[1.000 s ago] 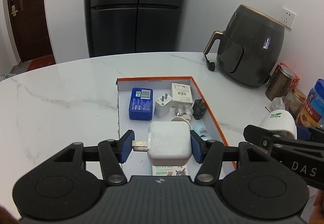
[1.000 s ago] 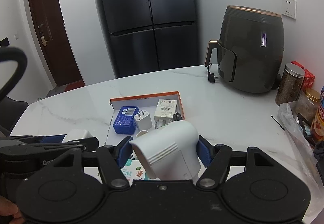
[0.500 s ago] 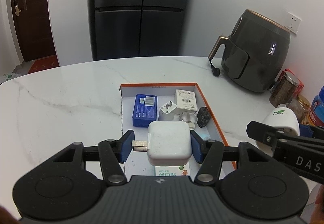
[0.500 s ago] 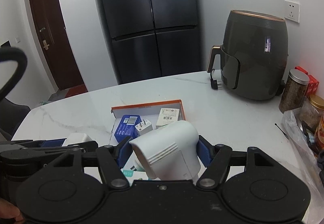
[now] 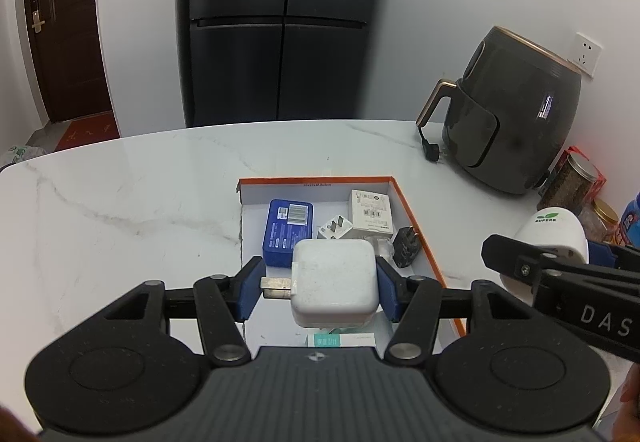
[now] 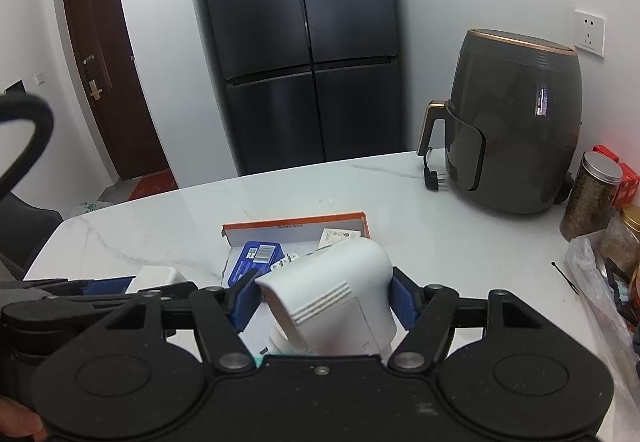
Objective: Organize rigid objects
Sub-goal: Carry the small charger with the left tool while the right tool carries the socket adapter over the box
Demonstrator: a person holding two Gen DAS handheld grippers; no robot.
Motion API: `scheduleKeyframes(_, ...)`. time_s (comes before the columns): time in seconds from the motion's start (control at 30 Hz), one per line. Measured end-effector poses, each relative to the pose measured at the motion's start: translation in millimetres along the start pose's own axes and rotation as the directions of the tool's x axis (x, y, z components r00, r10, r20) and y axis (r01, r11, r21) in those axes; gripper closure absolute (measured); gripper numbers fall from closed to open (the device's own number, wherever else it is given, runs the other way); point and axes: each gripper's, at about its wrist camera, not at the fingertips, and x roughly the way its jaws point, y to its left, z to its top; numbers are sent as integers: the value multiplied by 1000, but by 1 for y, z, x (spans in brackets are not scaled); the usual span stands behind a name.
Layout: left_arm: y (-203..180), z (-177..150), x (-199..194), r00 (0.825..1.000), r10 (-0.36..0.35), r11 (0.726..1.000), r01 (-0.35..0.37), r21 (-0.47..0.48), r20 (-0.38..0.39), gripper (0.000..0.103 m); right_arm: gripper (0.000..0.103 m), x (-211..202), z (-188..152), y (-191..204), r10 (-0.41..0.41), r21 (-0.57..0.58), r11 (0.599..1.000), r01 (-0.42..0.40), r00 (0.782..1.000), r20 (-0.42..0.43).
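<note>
At the lower left of the left wrist view, the left claw is clenched on a white square charger, its metal prongs pointing left against the blue pad. It hangs above the near end of the orange-rimmed box, which sits at the centre of the marble tabletop.

Inside the box, going left to right, I count one blue case, one small white plug, one white carton and one black plug — plus a clear piece and a green-labelled packet near the claw, both partly hidden. So four things are plainly sorted, perhaps six.

At the right edge, the right claw grips a white rounded adapter, seen centre-low in the right wrist view over the box's near end.

My judgement: the task is well along but unfinished — two held items are not yet set down in the box.

Further right stand one dark air fryer and a few jars, too crowded to count.
</note>
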Motion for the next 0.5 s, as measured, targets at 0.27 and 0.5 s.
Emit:
scheduleKeyframes(0.27, -3, 9, 9, 1000, -1, 1000, 1, -1, -5, 45, 23, 9, 8, 0, 2, -7, 1000, -2, 1000, 6)
scheduleKeyframes(0.5, -5, 12, 18, 1000, -5, 1000, 5, 1, -17, 45, 23, 12, 9, 2, 4, -6, 1000, -4, 1000, 3)
